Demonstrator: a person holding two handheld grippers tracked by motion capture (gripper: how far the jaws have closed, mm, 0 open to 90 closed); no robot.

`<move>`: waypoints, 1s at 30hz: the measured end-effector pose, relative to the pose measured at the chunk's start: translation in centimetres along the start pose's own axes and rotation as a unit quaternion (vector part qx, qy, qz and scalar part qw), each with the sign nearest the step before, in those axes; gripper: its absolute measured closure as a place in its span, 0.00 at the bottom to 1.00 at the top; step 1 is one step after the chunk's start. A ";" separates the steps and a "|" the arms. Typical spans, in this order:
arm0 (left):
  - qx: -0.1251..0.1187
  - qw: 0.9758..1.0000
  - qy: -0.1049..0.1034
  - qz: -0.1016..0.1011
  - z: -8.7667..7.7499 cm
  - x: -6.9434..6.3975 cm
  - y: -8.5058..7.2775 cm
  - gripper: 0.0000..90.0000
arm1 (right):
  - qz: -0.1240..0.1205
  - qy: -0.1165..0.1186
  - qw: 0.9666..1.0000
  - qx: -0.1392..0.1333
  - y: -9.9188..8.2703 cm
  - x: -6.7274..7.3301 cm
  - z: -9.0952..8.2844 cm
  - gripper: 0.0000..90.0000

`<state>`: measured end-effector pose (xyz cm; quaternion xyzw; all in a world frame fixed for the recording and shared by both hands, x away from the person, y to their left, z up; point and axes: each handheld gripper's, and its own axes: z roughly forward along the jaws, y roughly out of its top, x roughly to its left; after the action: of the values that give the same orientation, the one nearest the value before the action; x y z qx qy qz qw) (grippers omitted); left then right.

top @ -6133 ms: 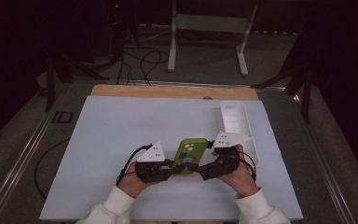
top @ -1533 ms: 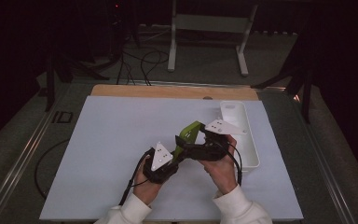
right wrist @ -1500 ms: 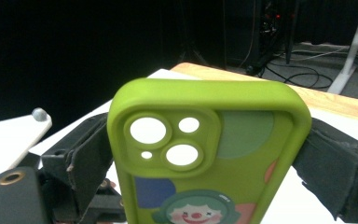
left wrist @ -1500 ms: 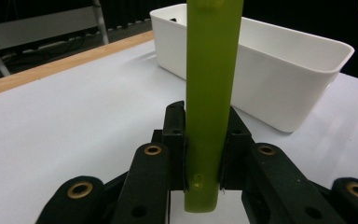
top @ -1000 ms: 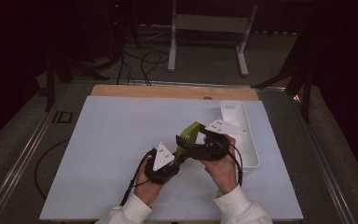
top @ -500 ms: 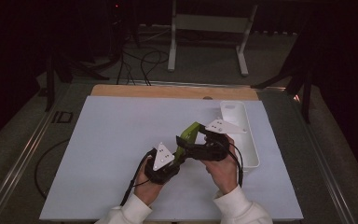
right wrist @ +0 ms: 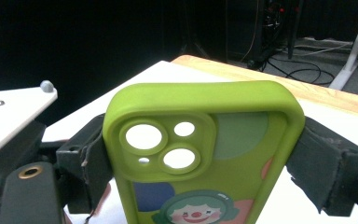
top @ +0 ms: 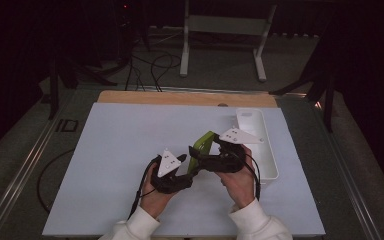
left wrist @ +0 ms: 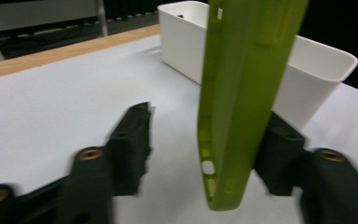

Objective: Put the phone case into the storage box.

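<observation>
1. The green phone case [top: 200, 145] is off the table, held up over the white mat [top: 115, 150] toward its right edge, just beside the white bin [top: 265, 165].
2. The right gripper [right wrist: 200, 154] clamps the case across its width near the camera cutouts; both pads press on its side rims, so the lift is done.
3. The left gripper [left wrist: 205, 144] has just been opening. In the left gripper view the case's lower end stands edge-on between its jaws, touching or nearly touching the far pad, with a clear gap to the near one. I read this as a handover finished, the right gripper now carrying the case alone.
4. What seems left is setting the case down, probably in the bin, which looks empty where its inside shows.
5. Both hands sit near the mat's front edge, grippers angled toward each other, the left lower and nearer the person.
</observation>
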<state>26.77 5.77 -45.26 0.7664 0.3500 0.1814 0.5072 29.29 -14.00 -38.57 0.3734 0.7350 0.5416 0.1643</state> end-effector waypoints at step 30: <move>0.007 1.000 0.024 0.012 -1.6 0.9 0.5 0.11 | -0.015 -0.010 1.000 0.004 -0.3 0.5 -0.1 0.17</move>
<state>26.50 7.32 -44.21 0.7696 0.3541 0.2030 0.4910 28.77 -13.77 -38.73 0.3686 0.7409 0.5323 0.1783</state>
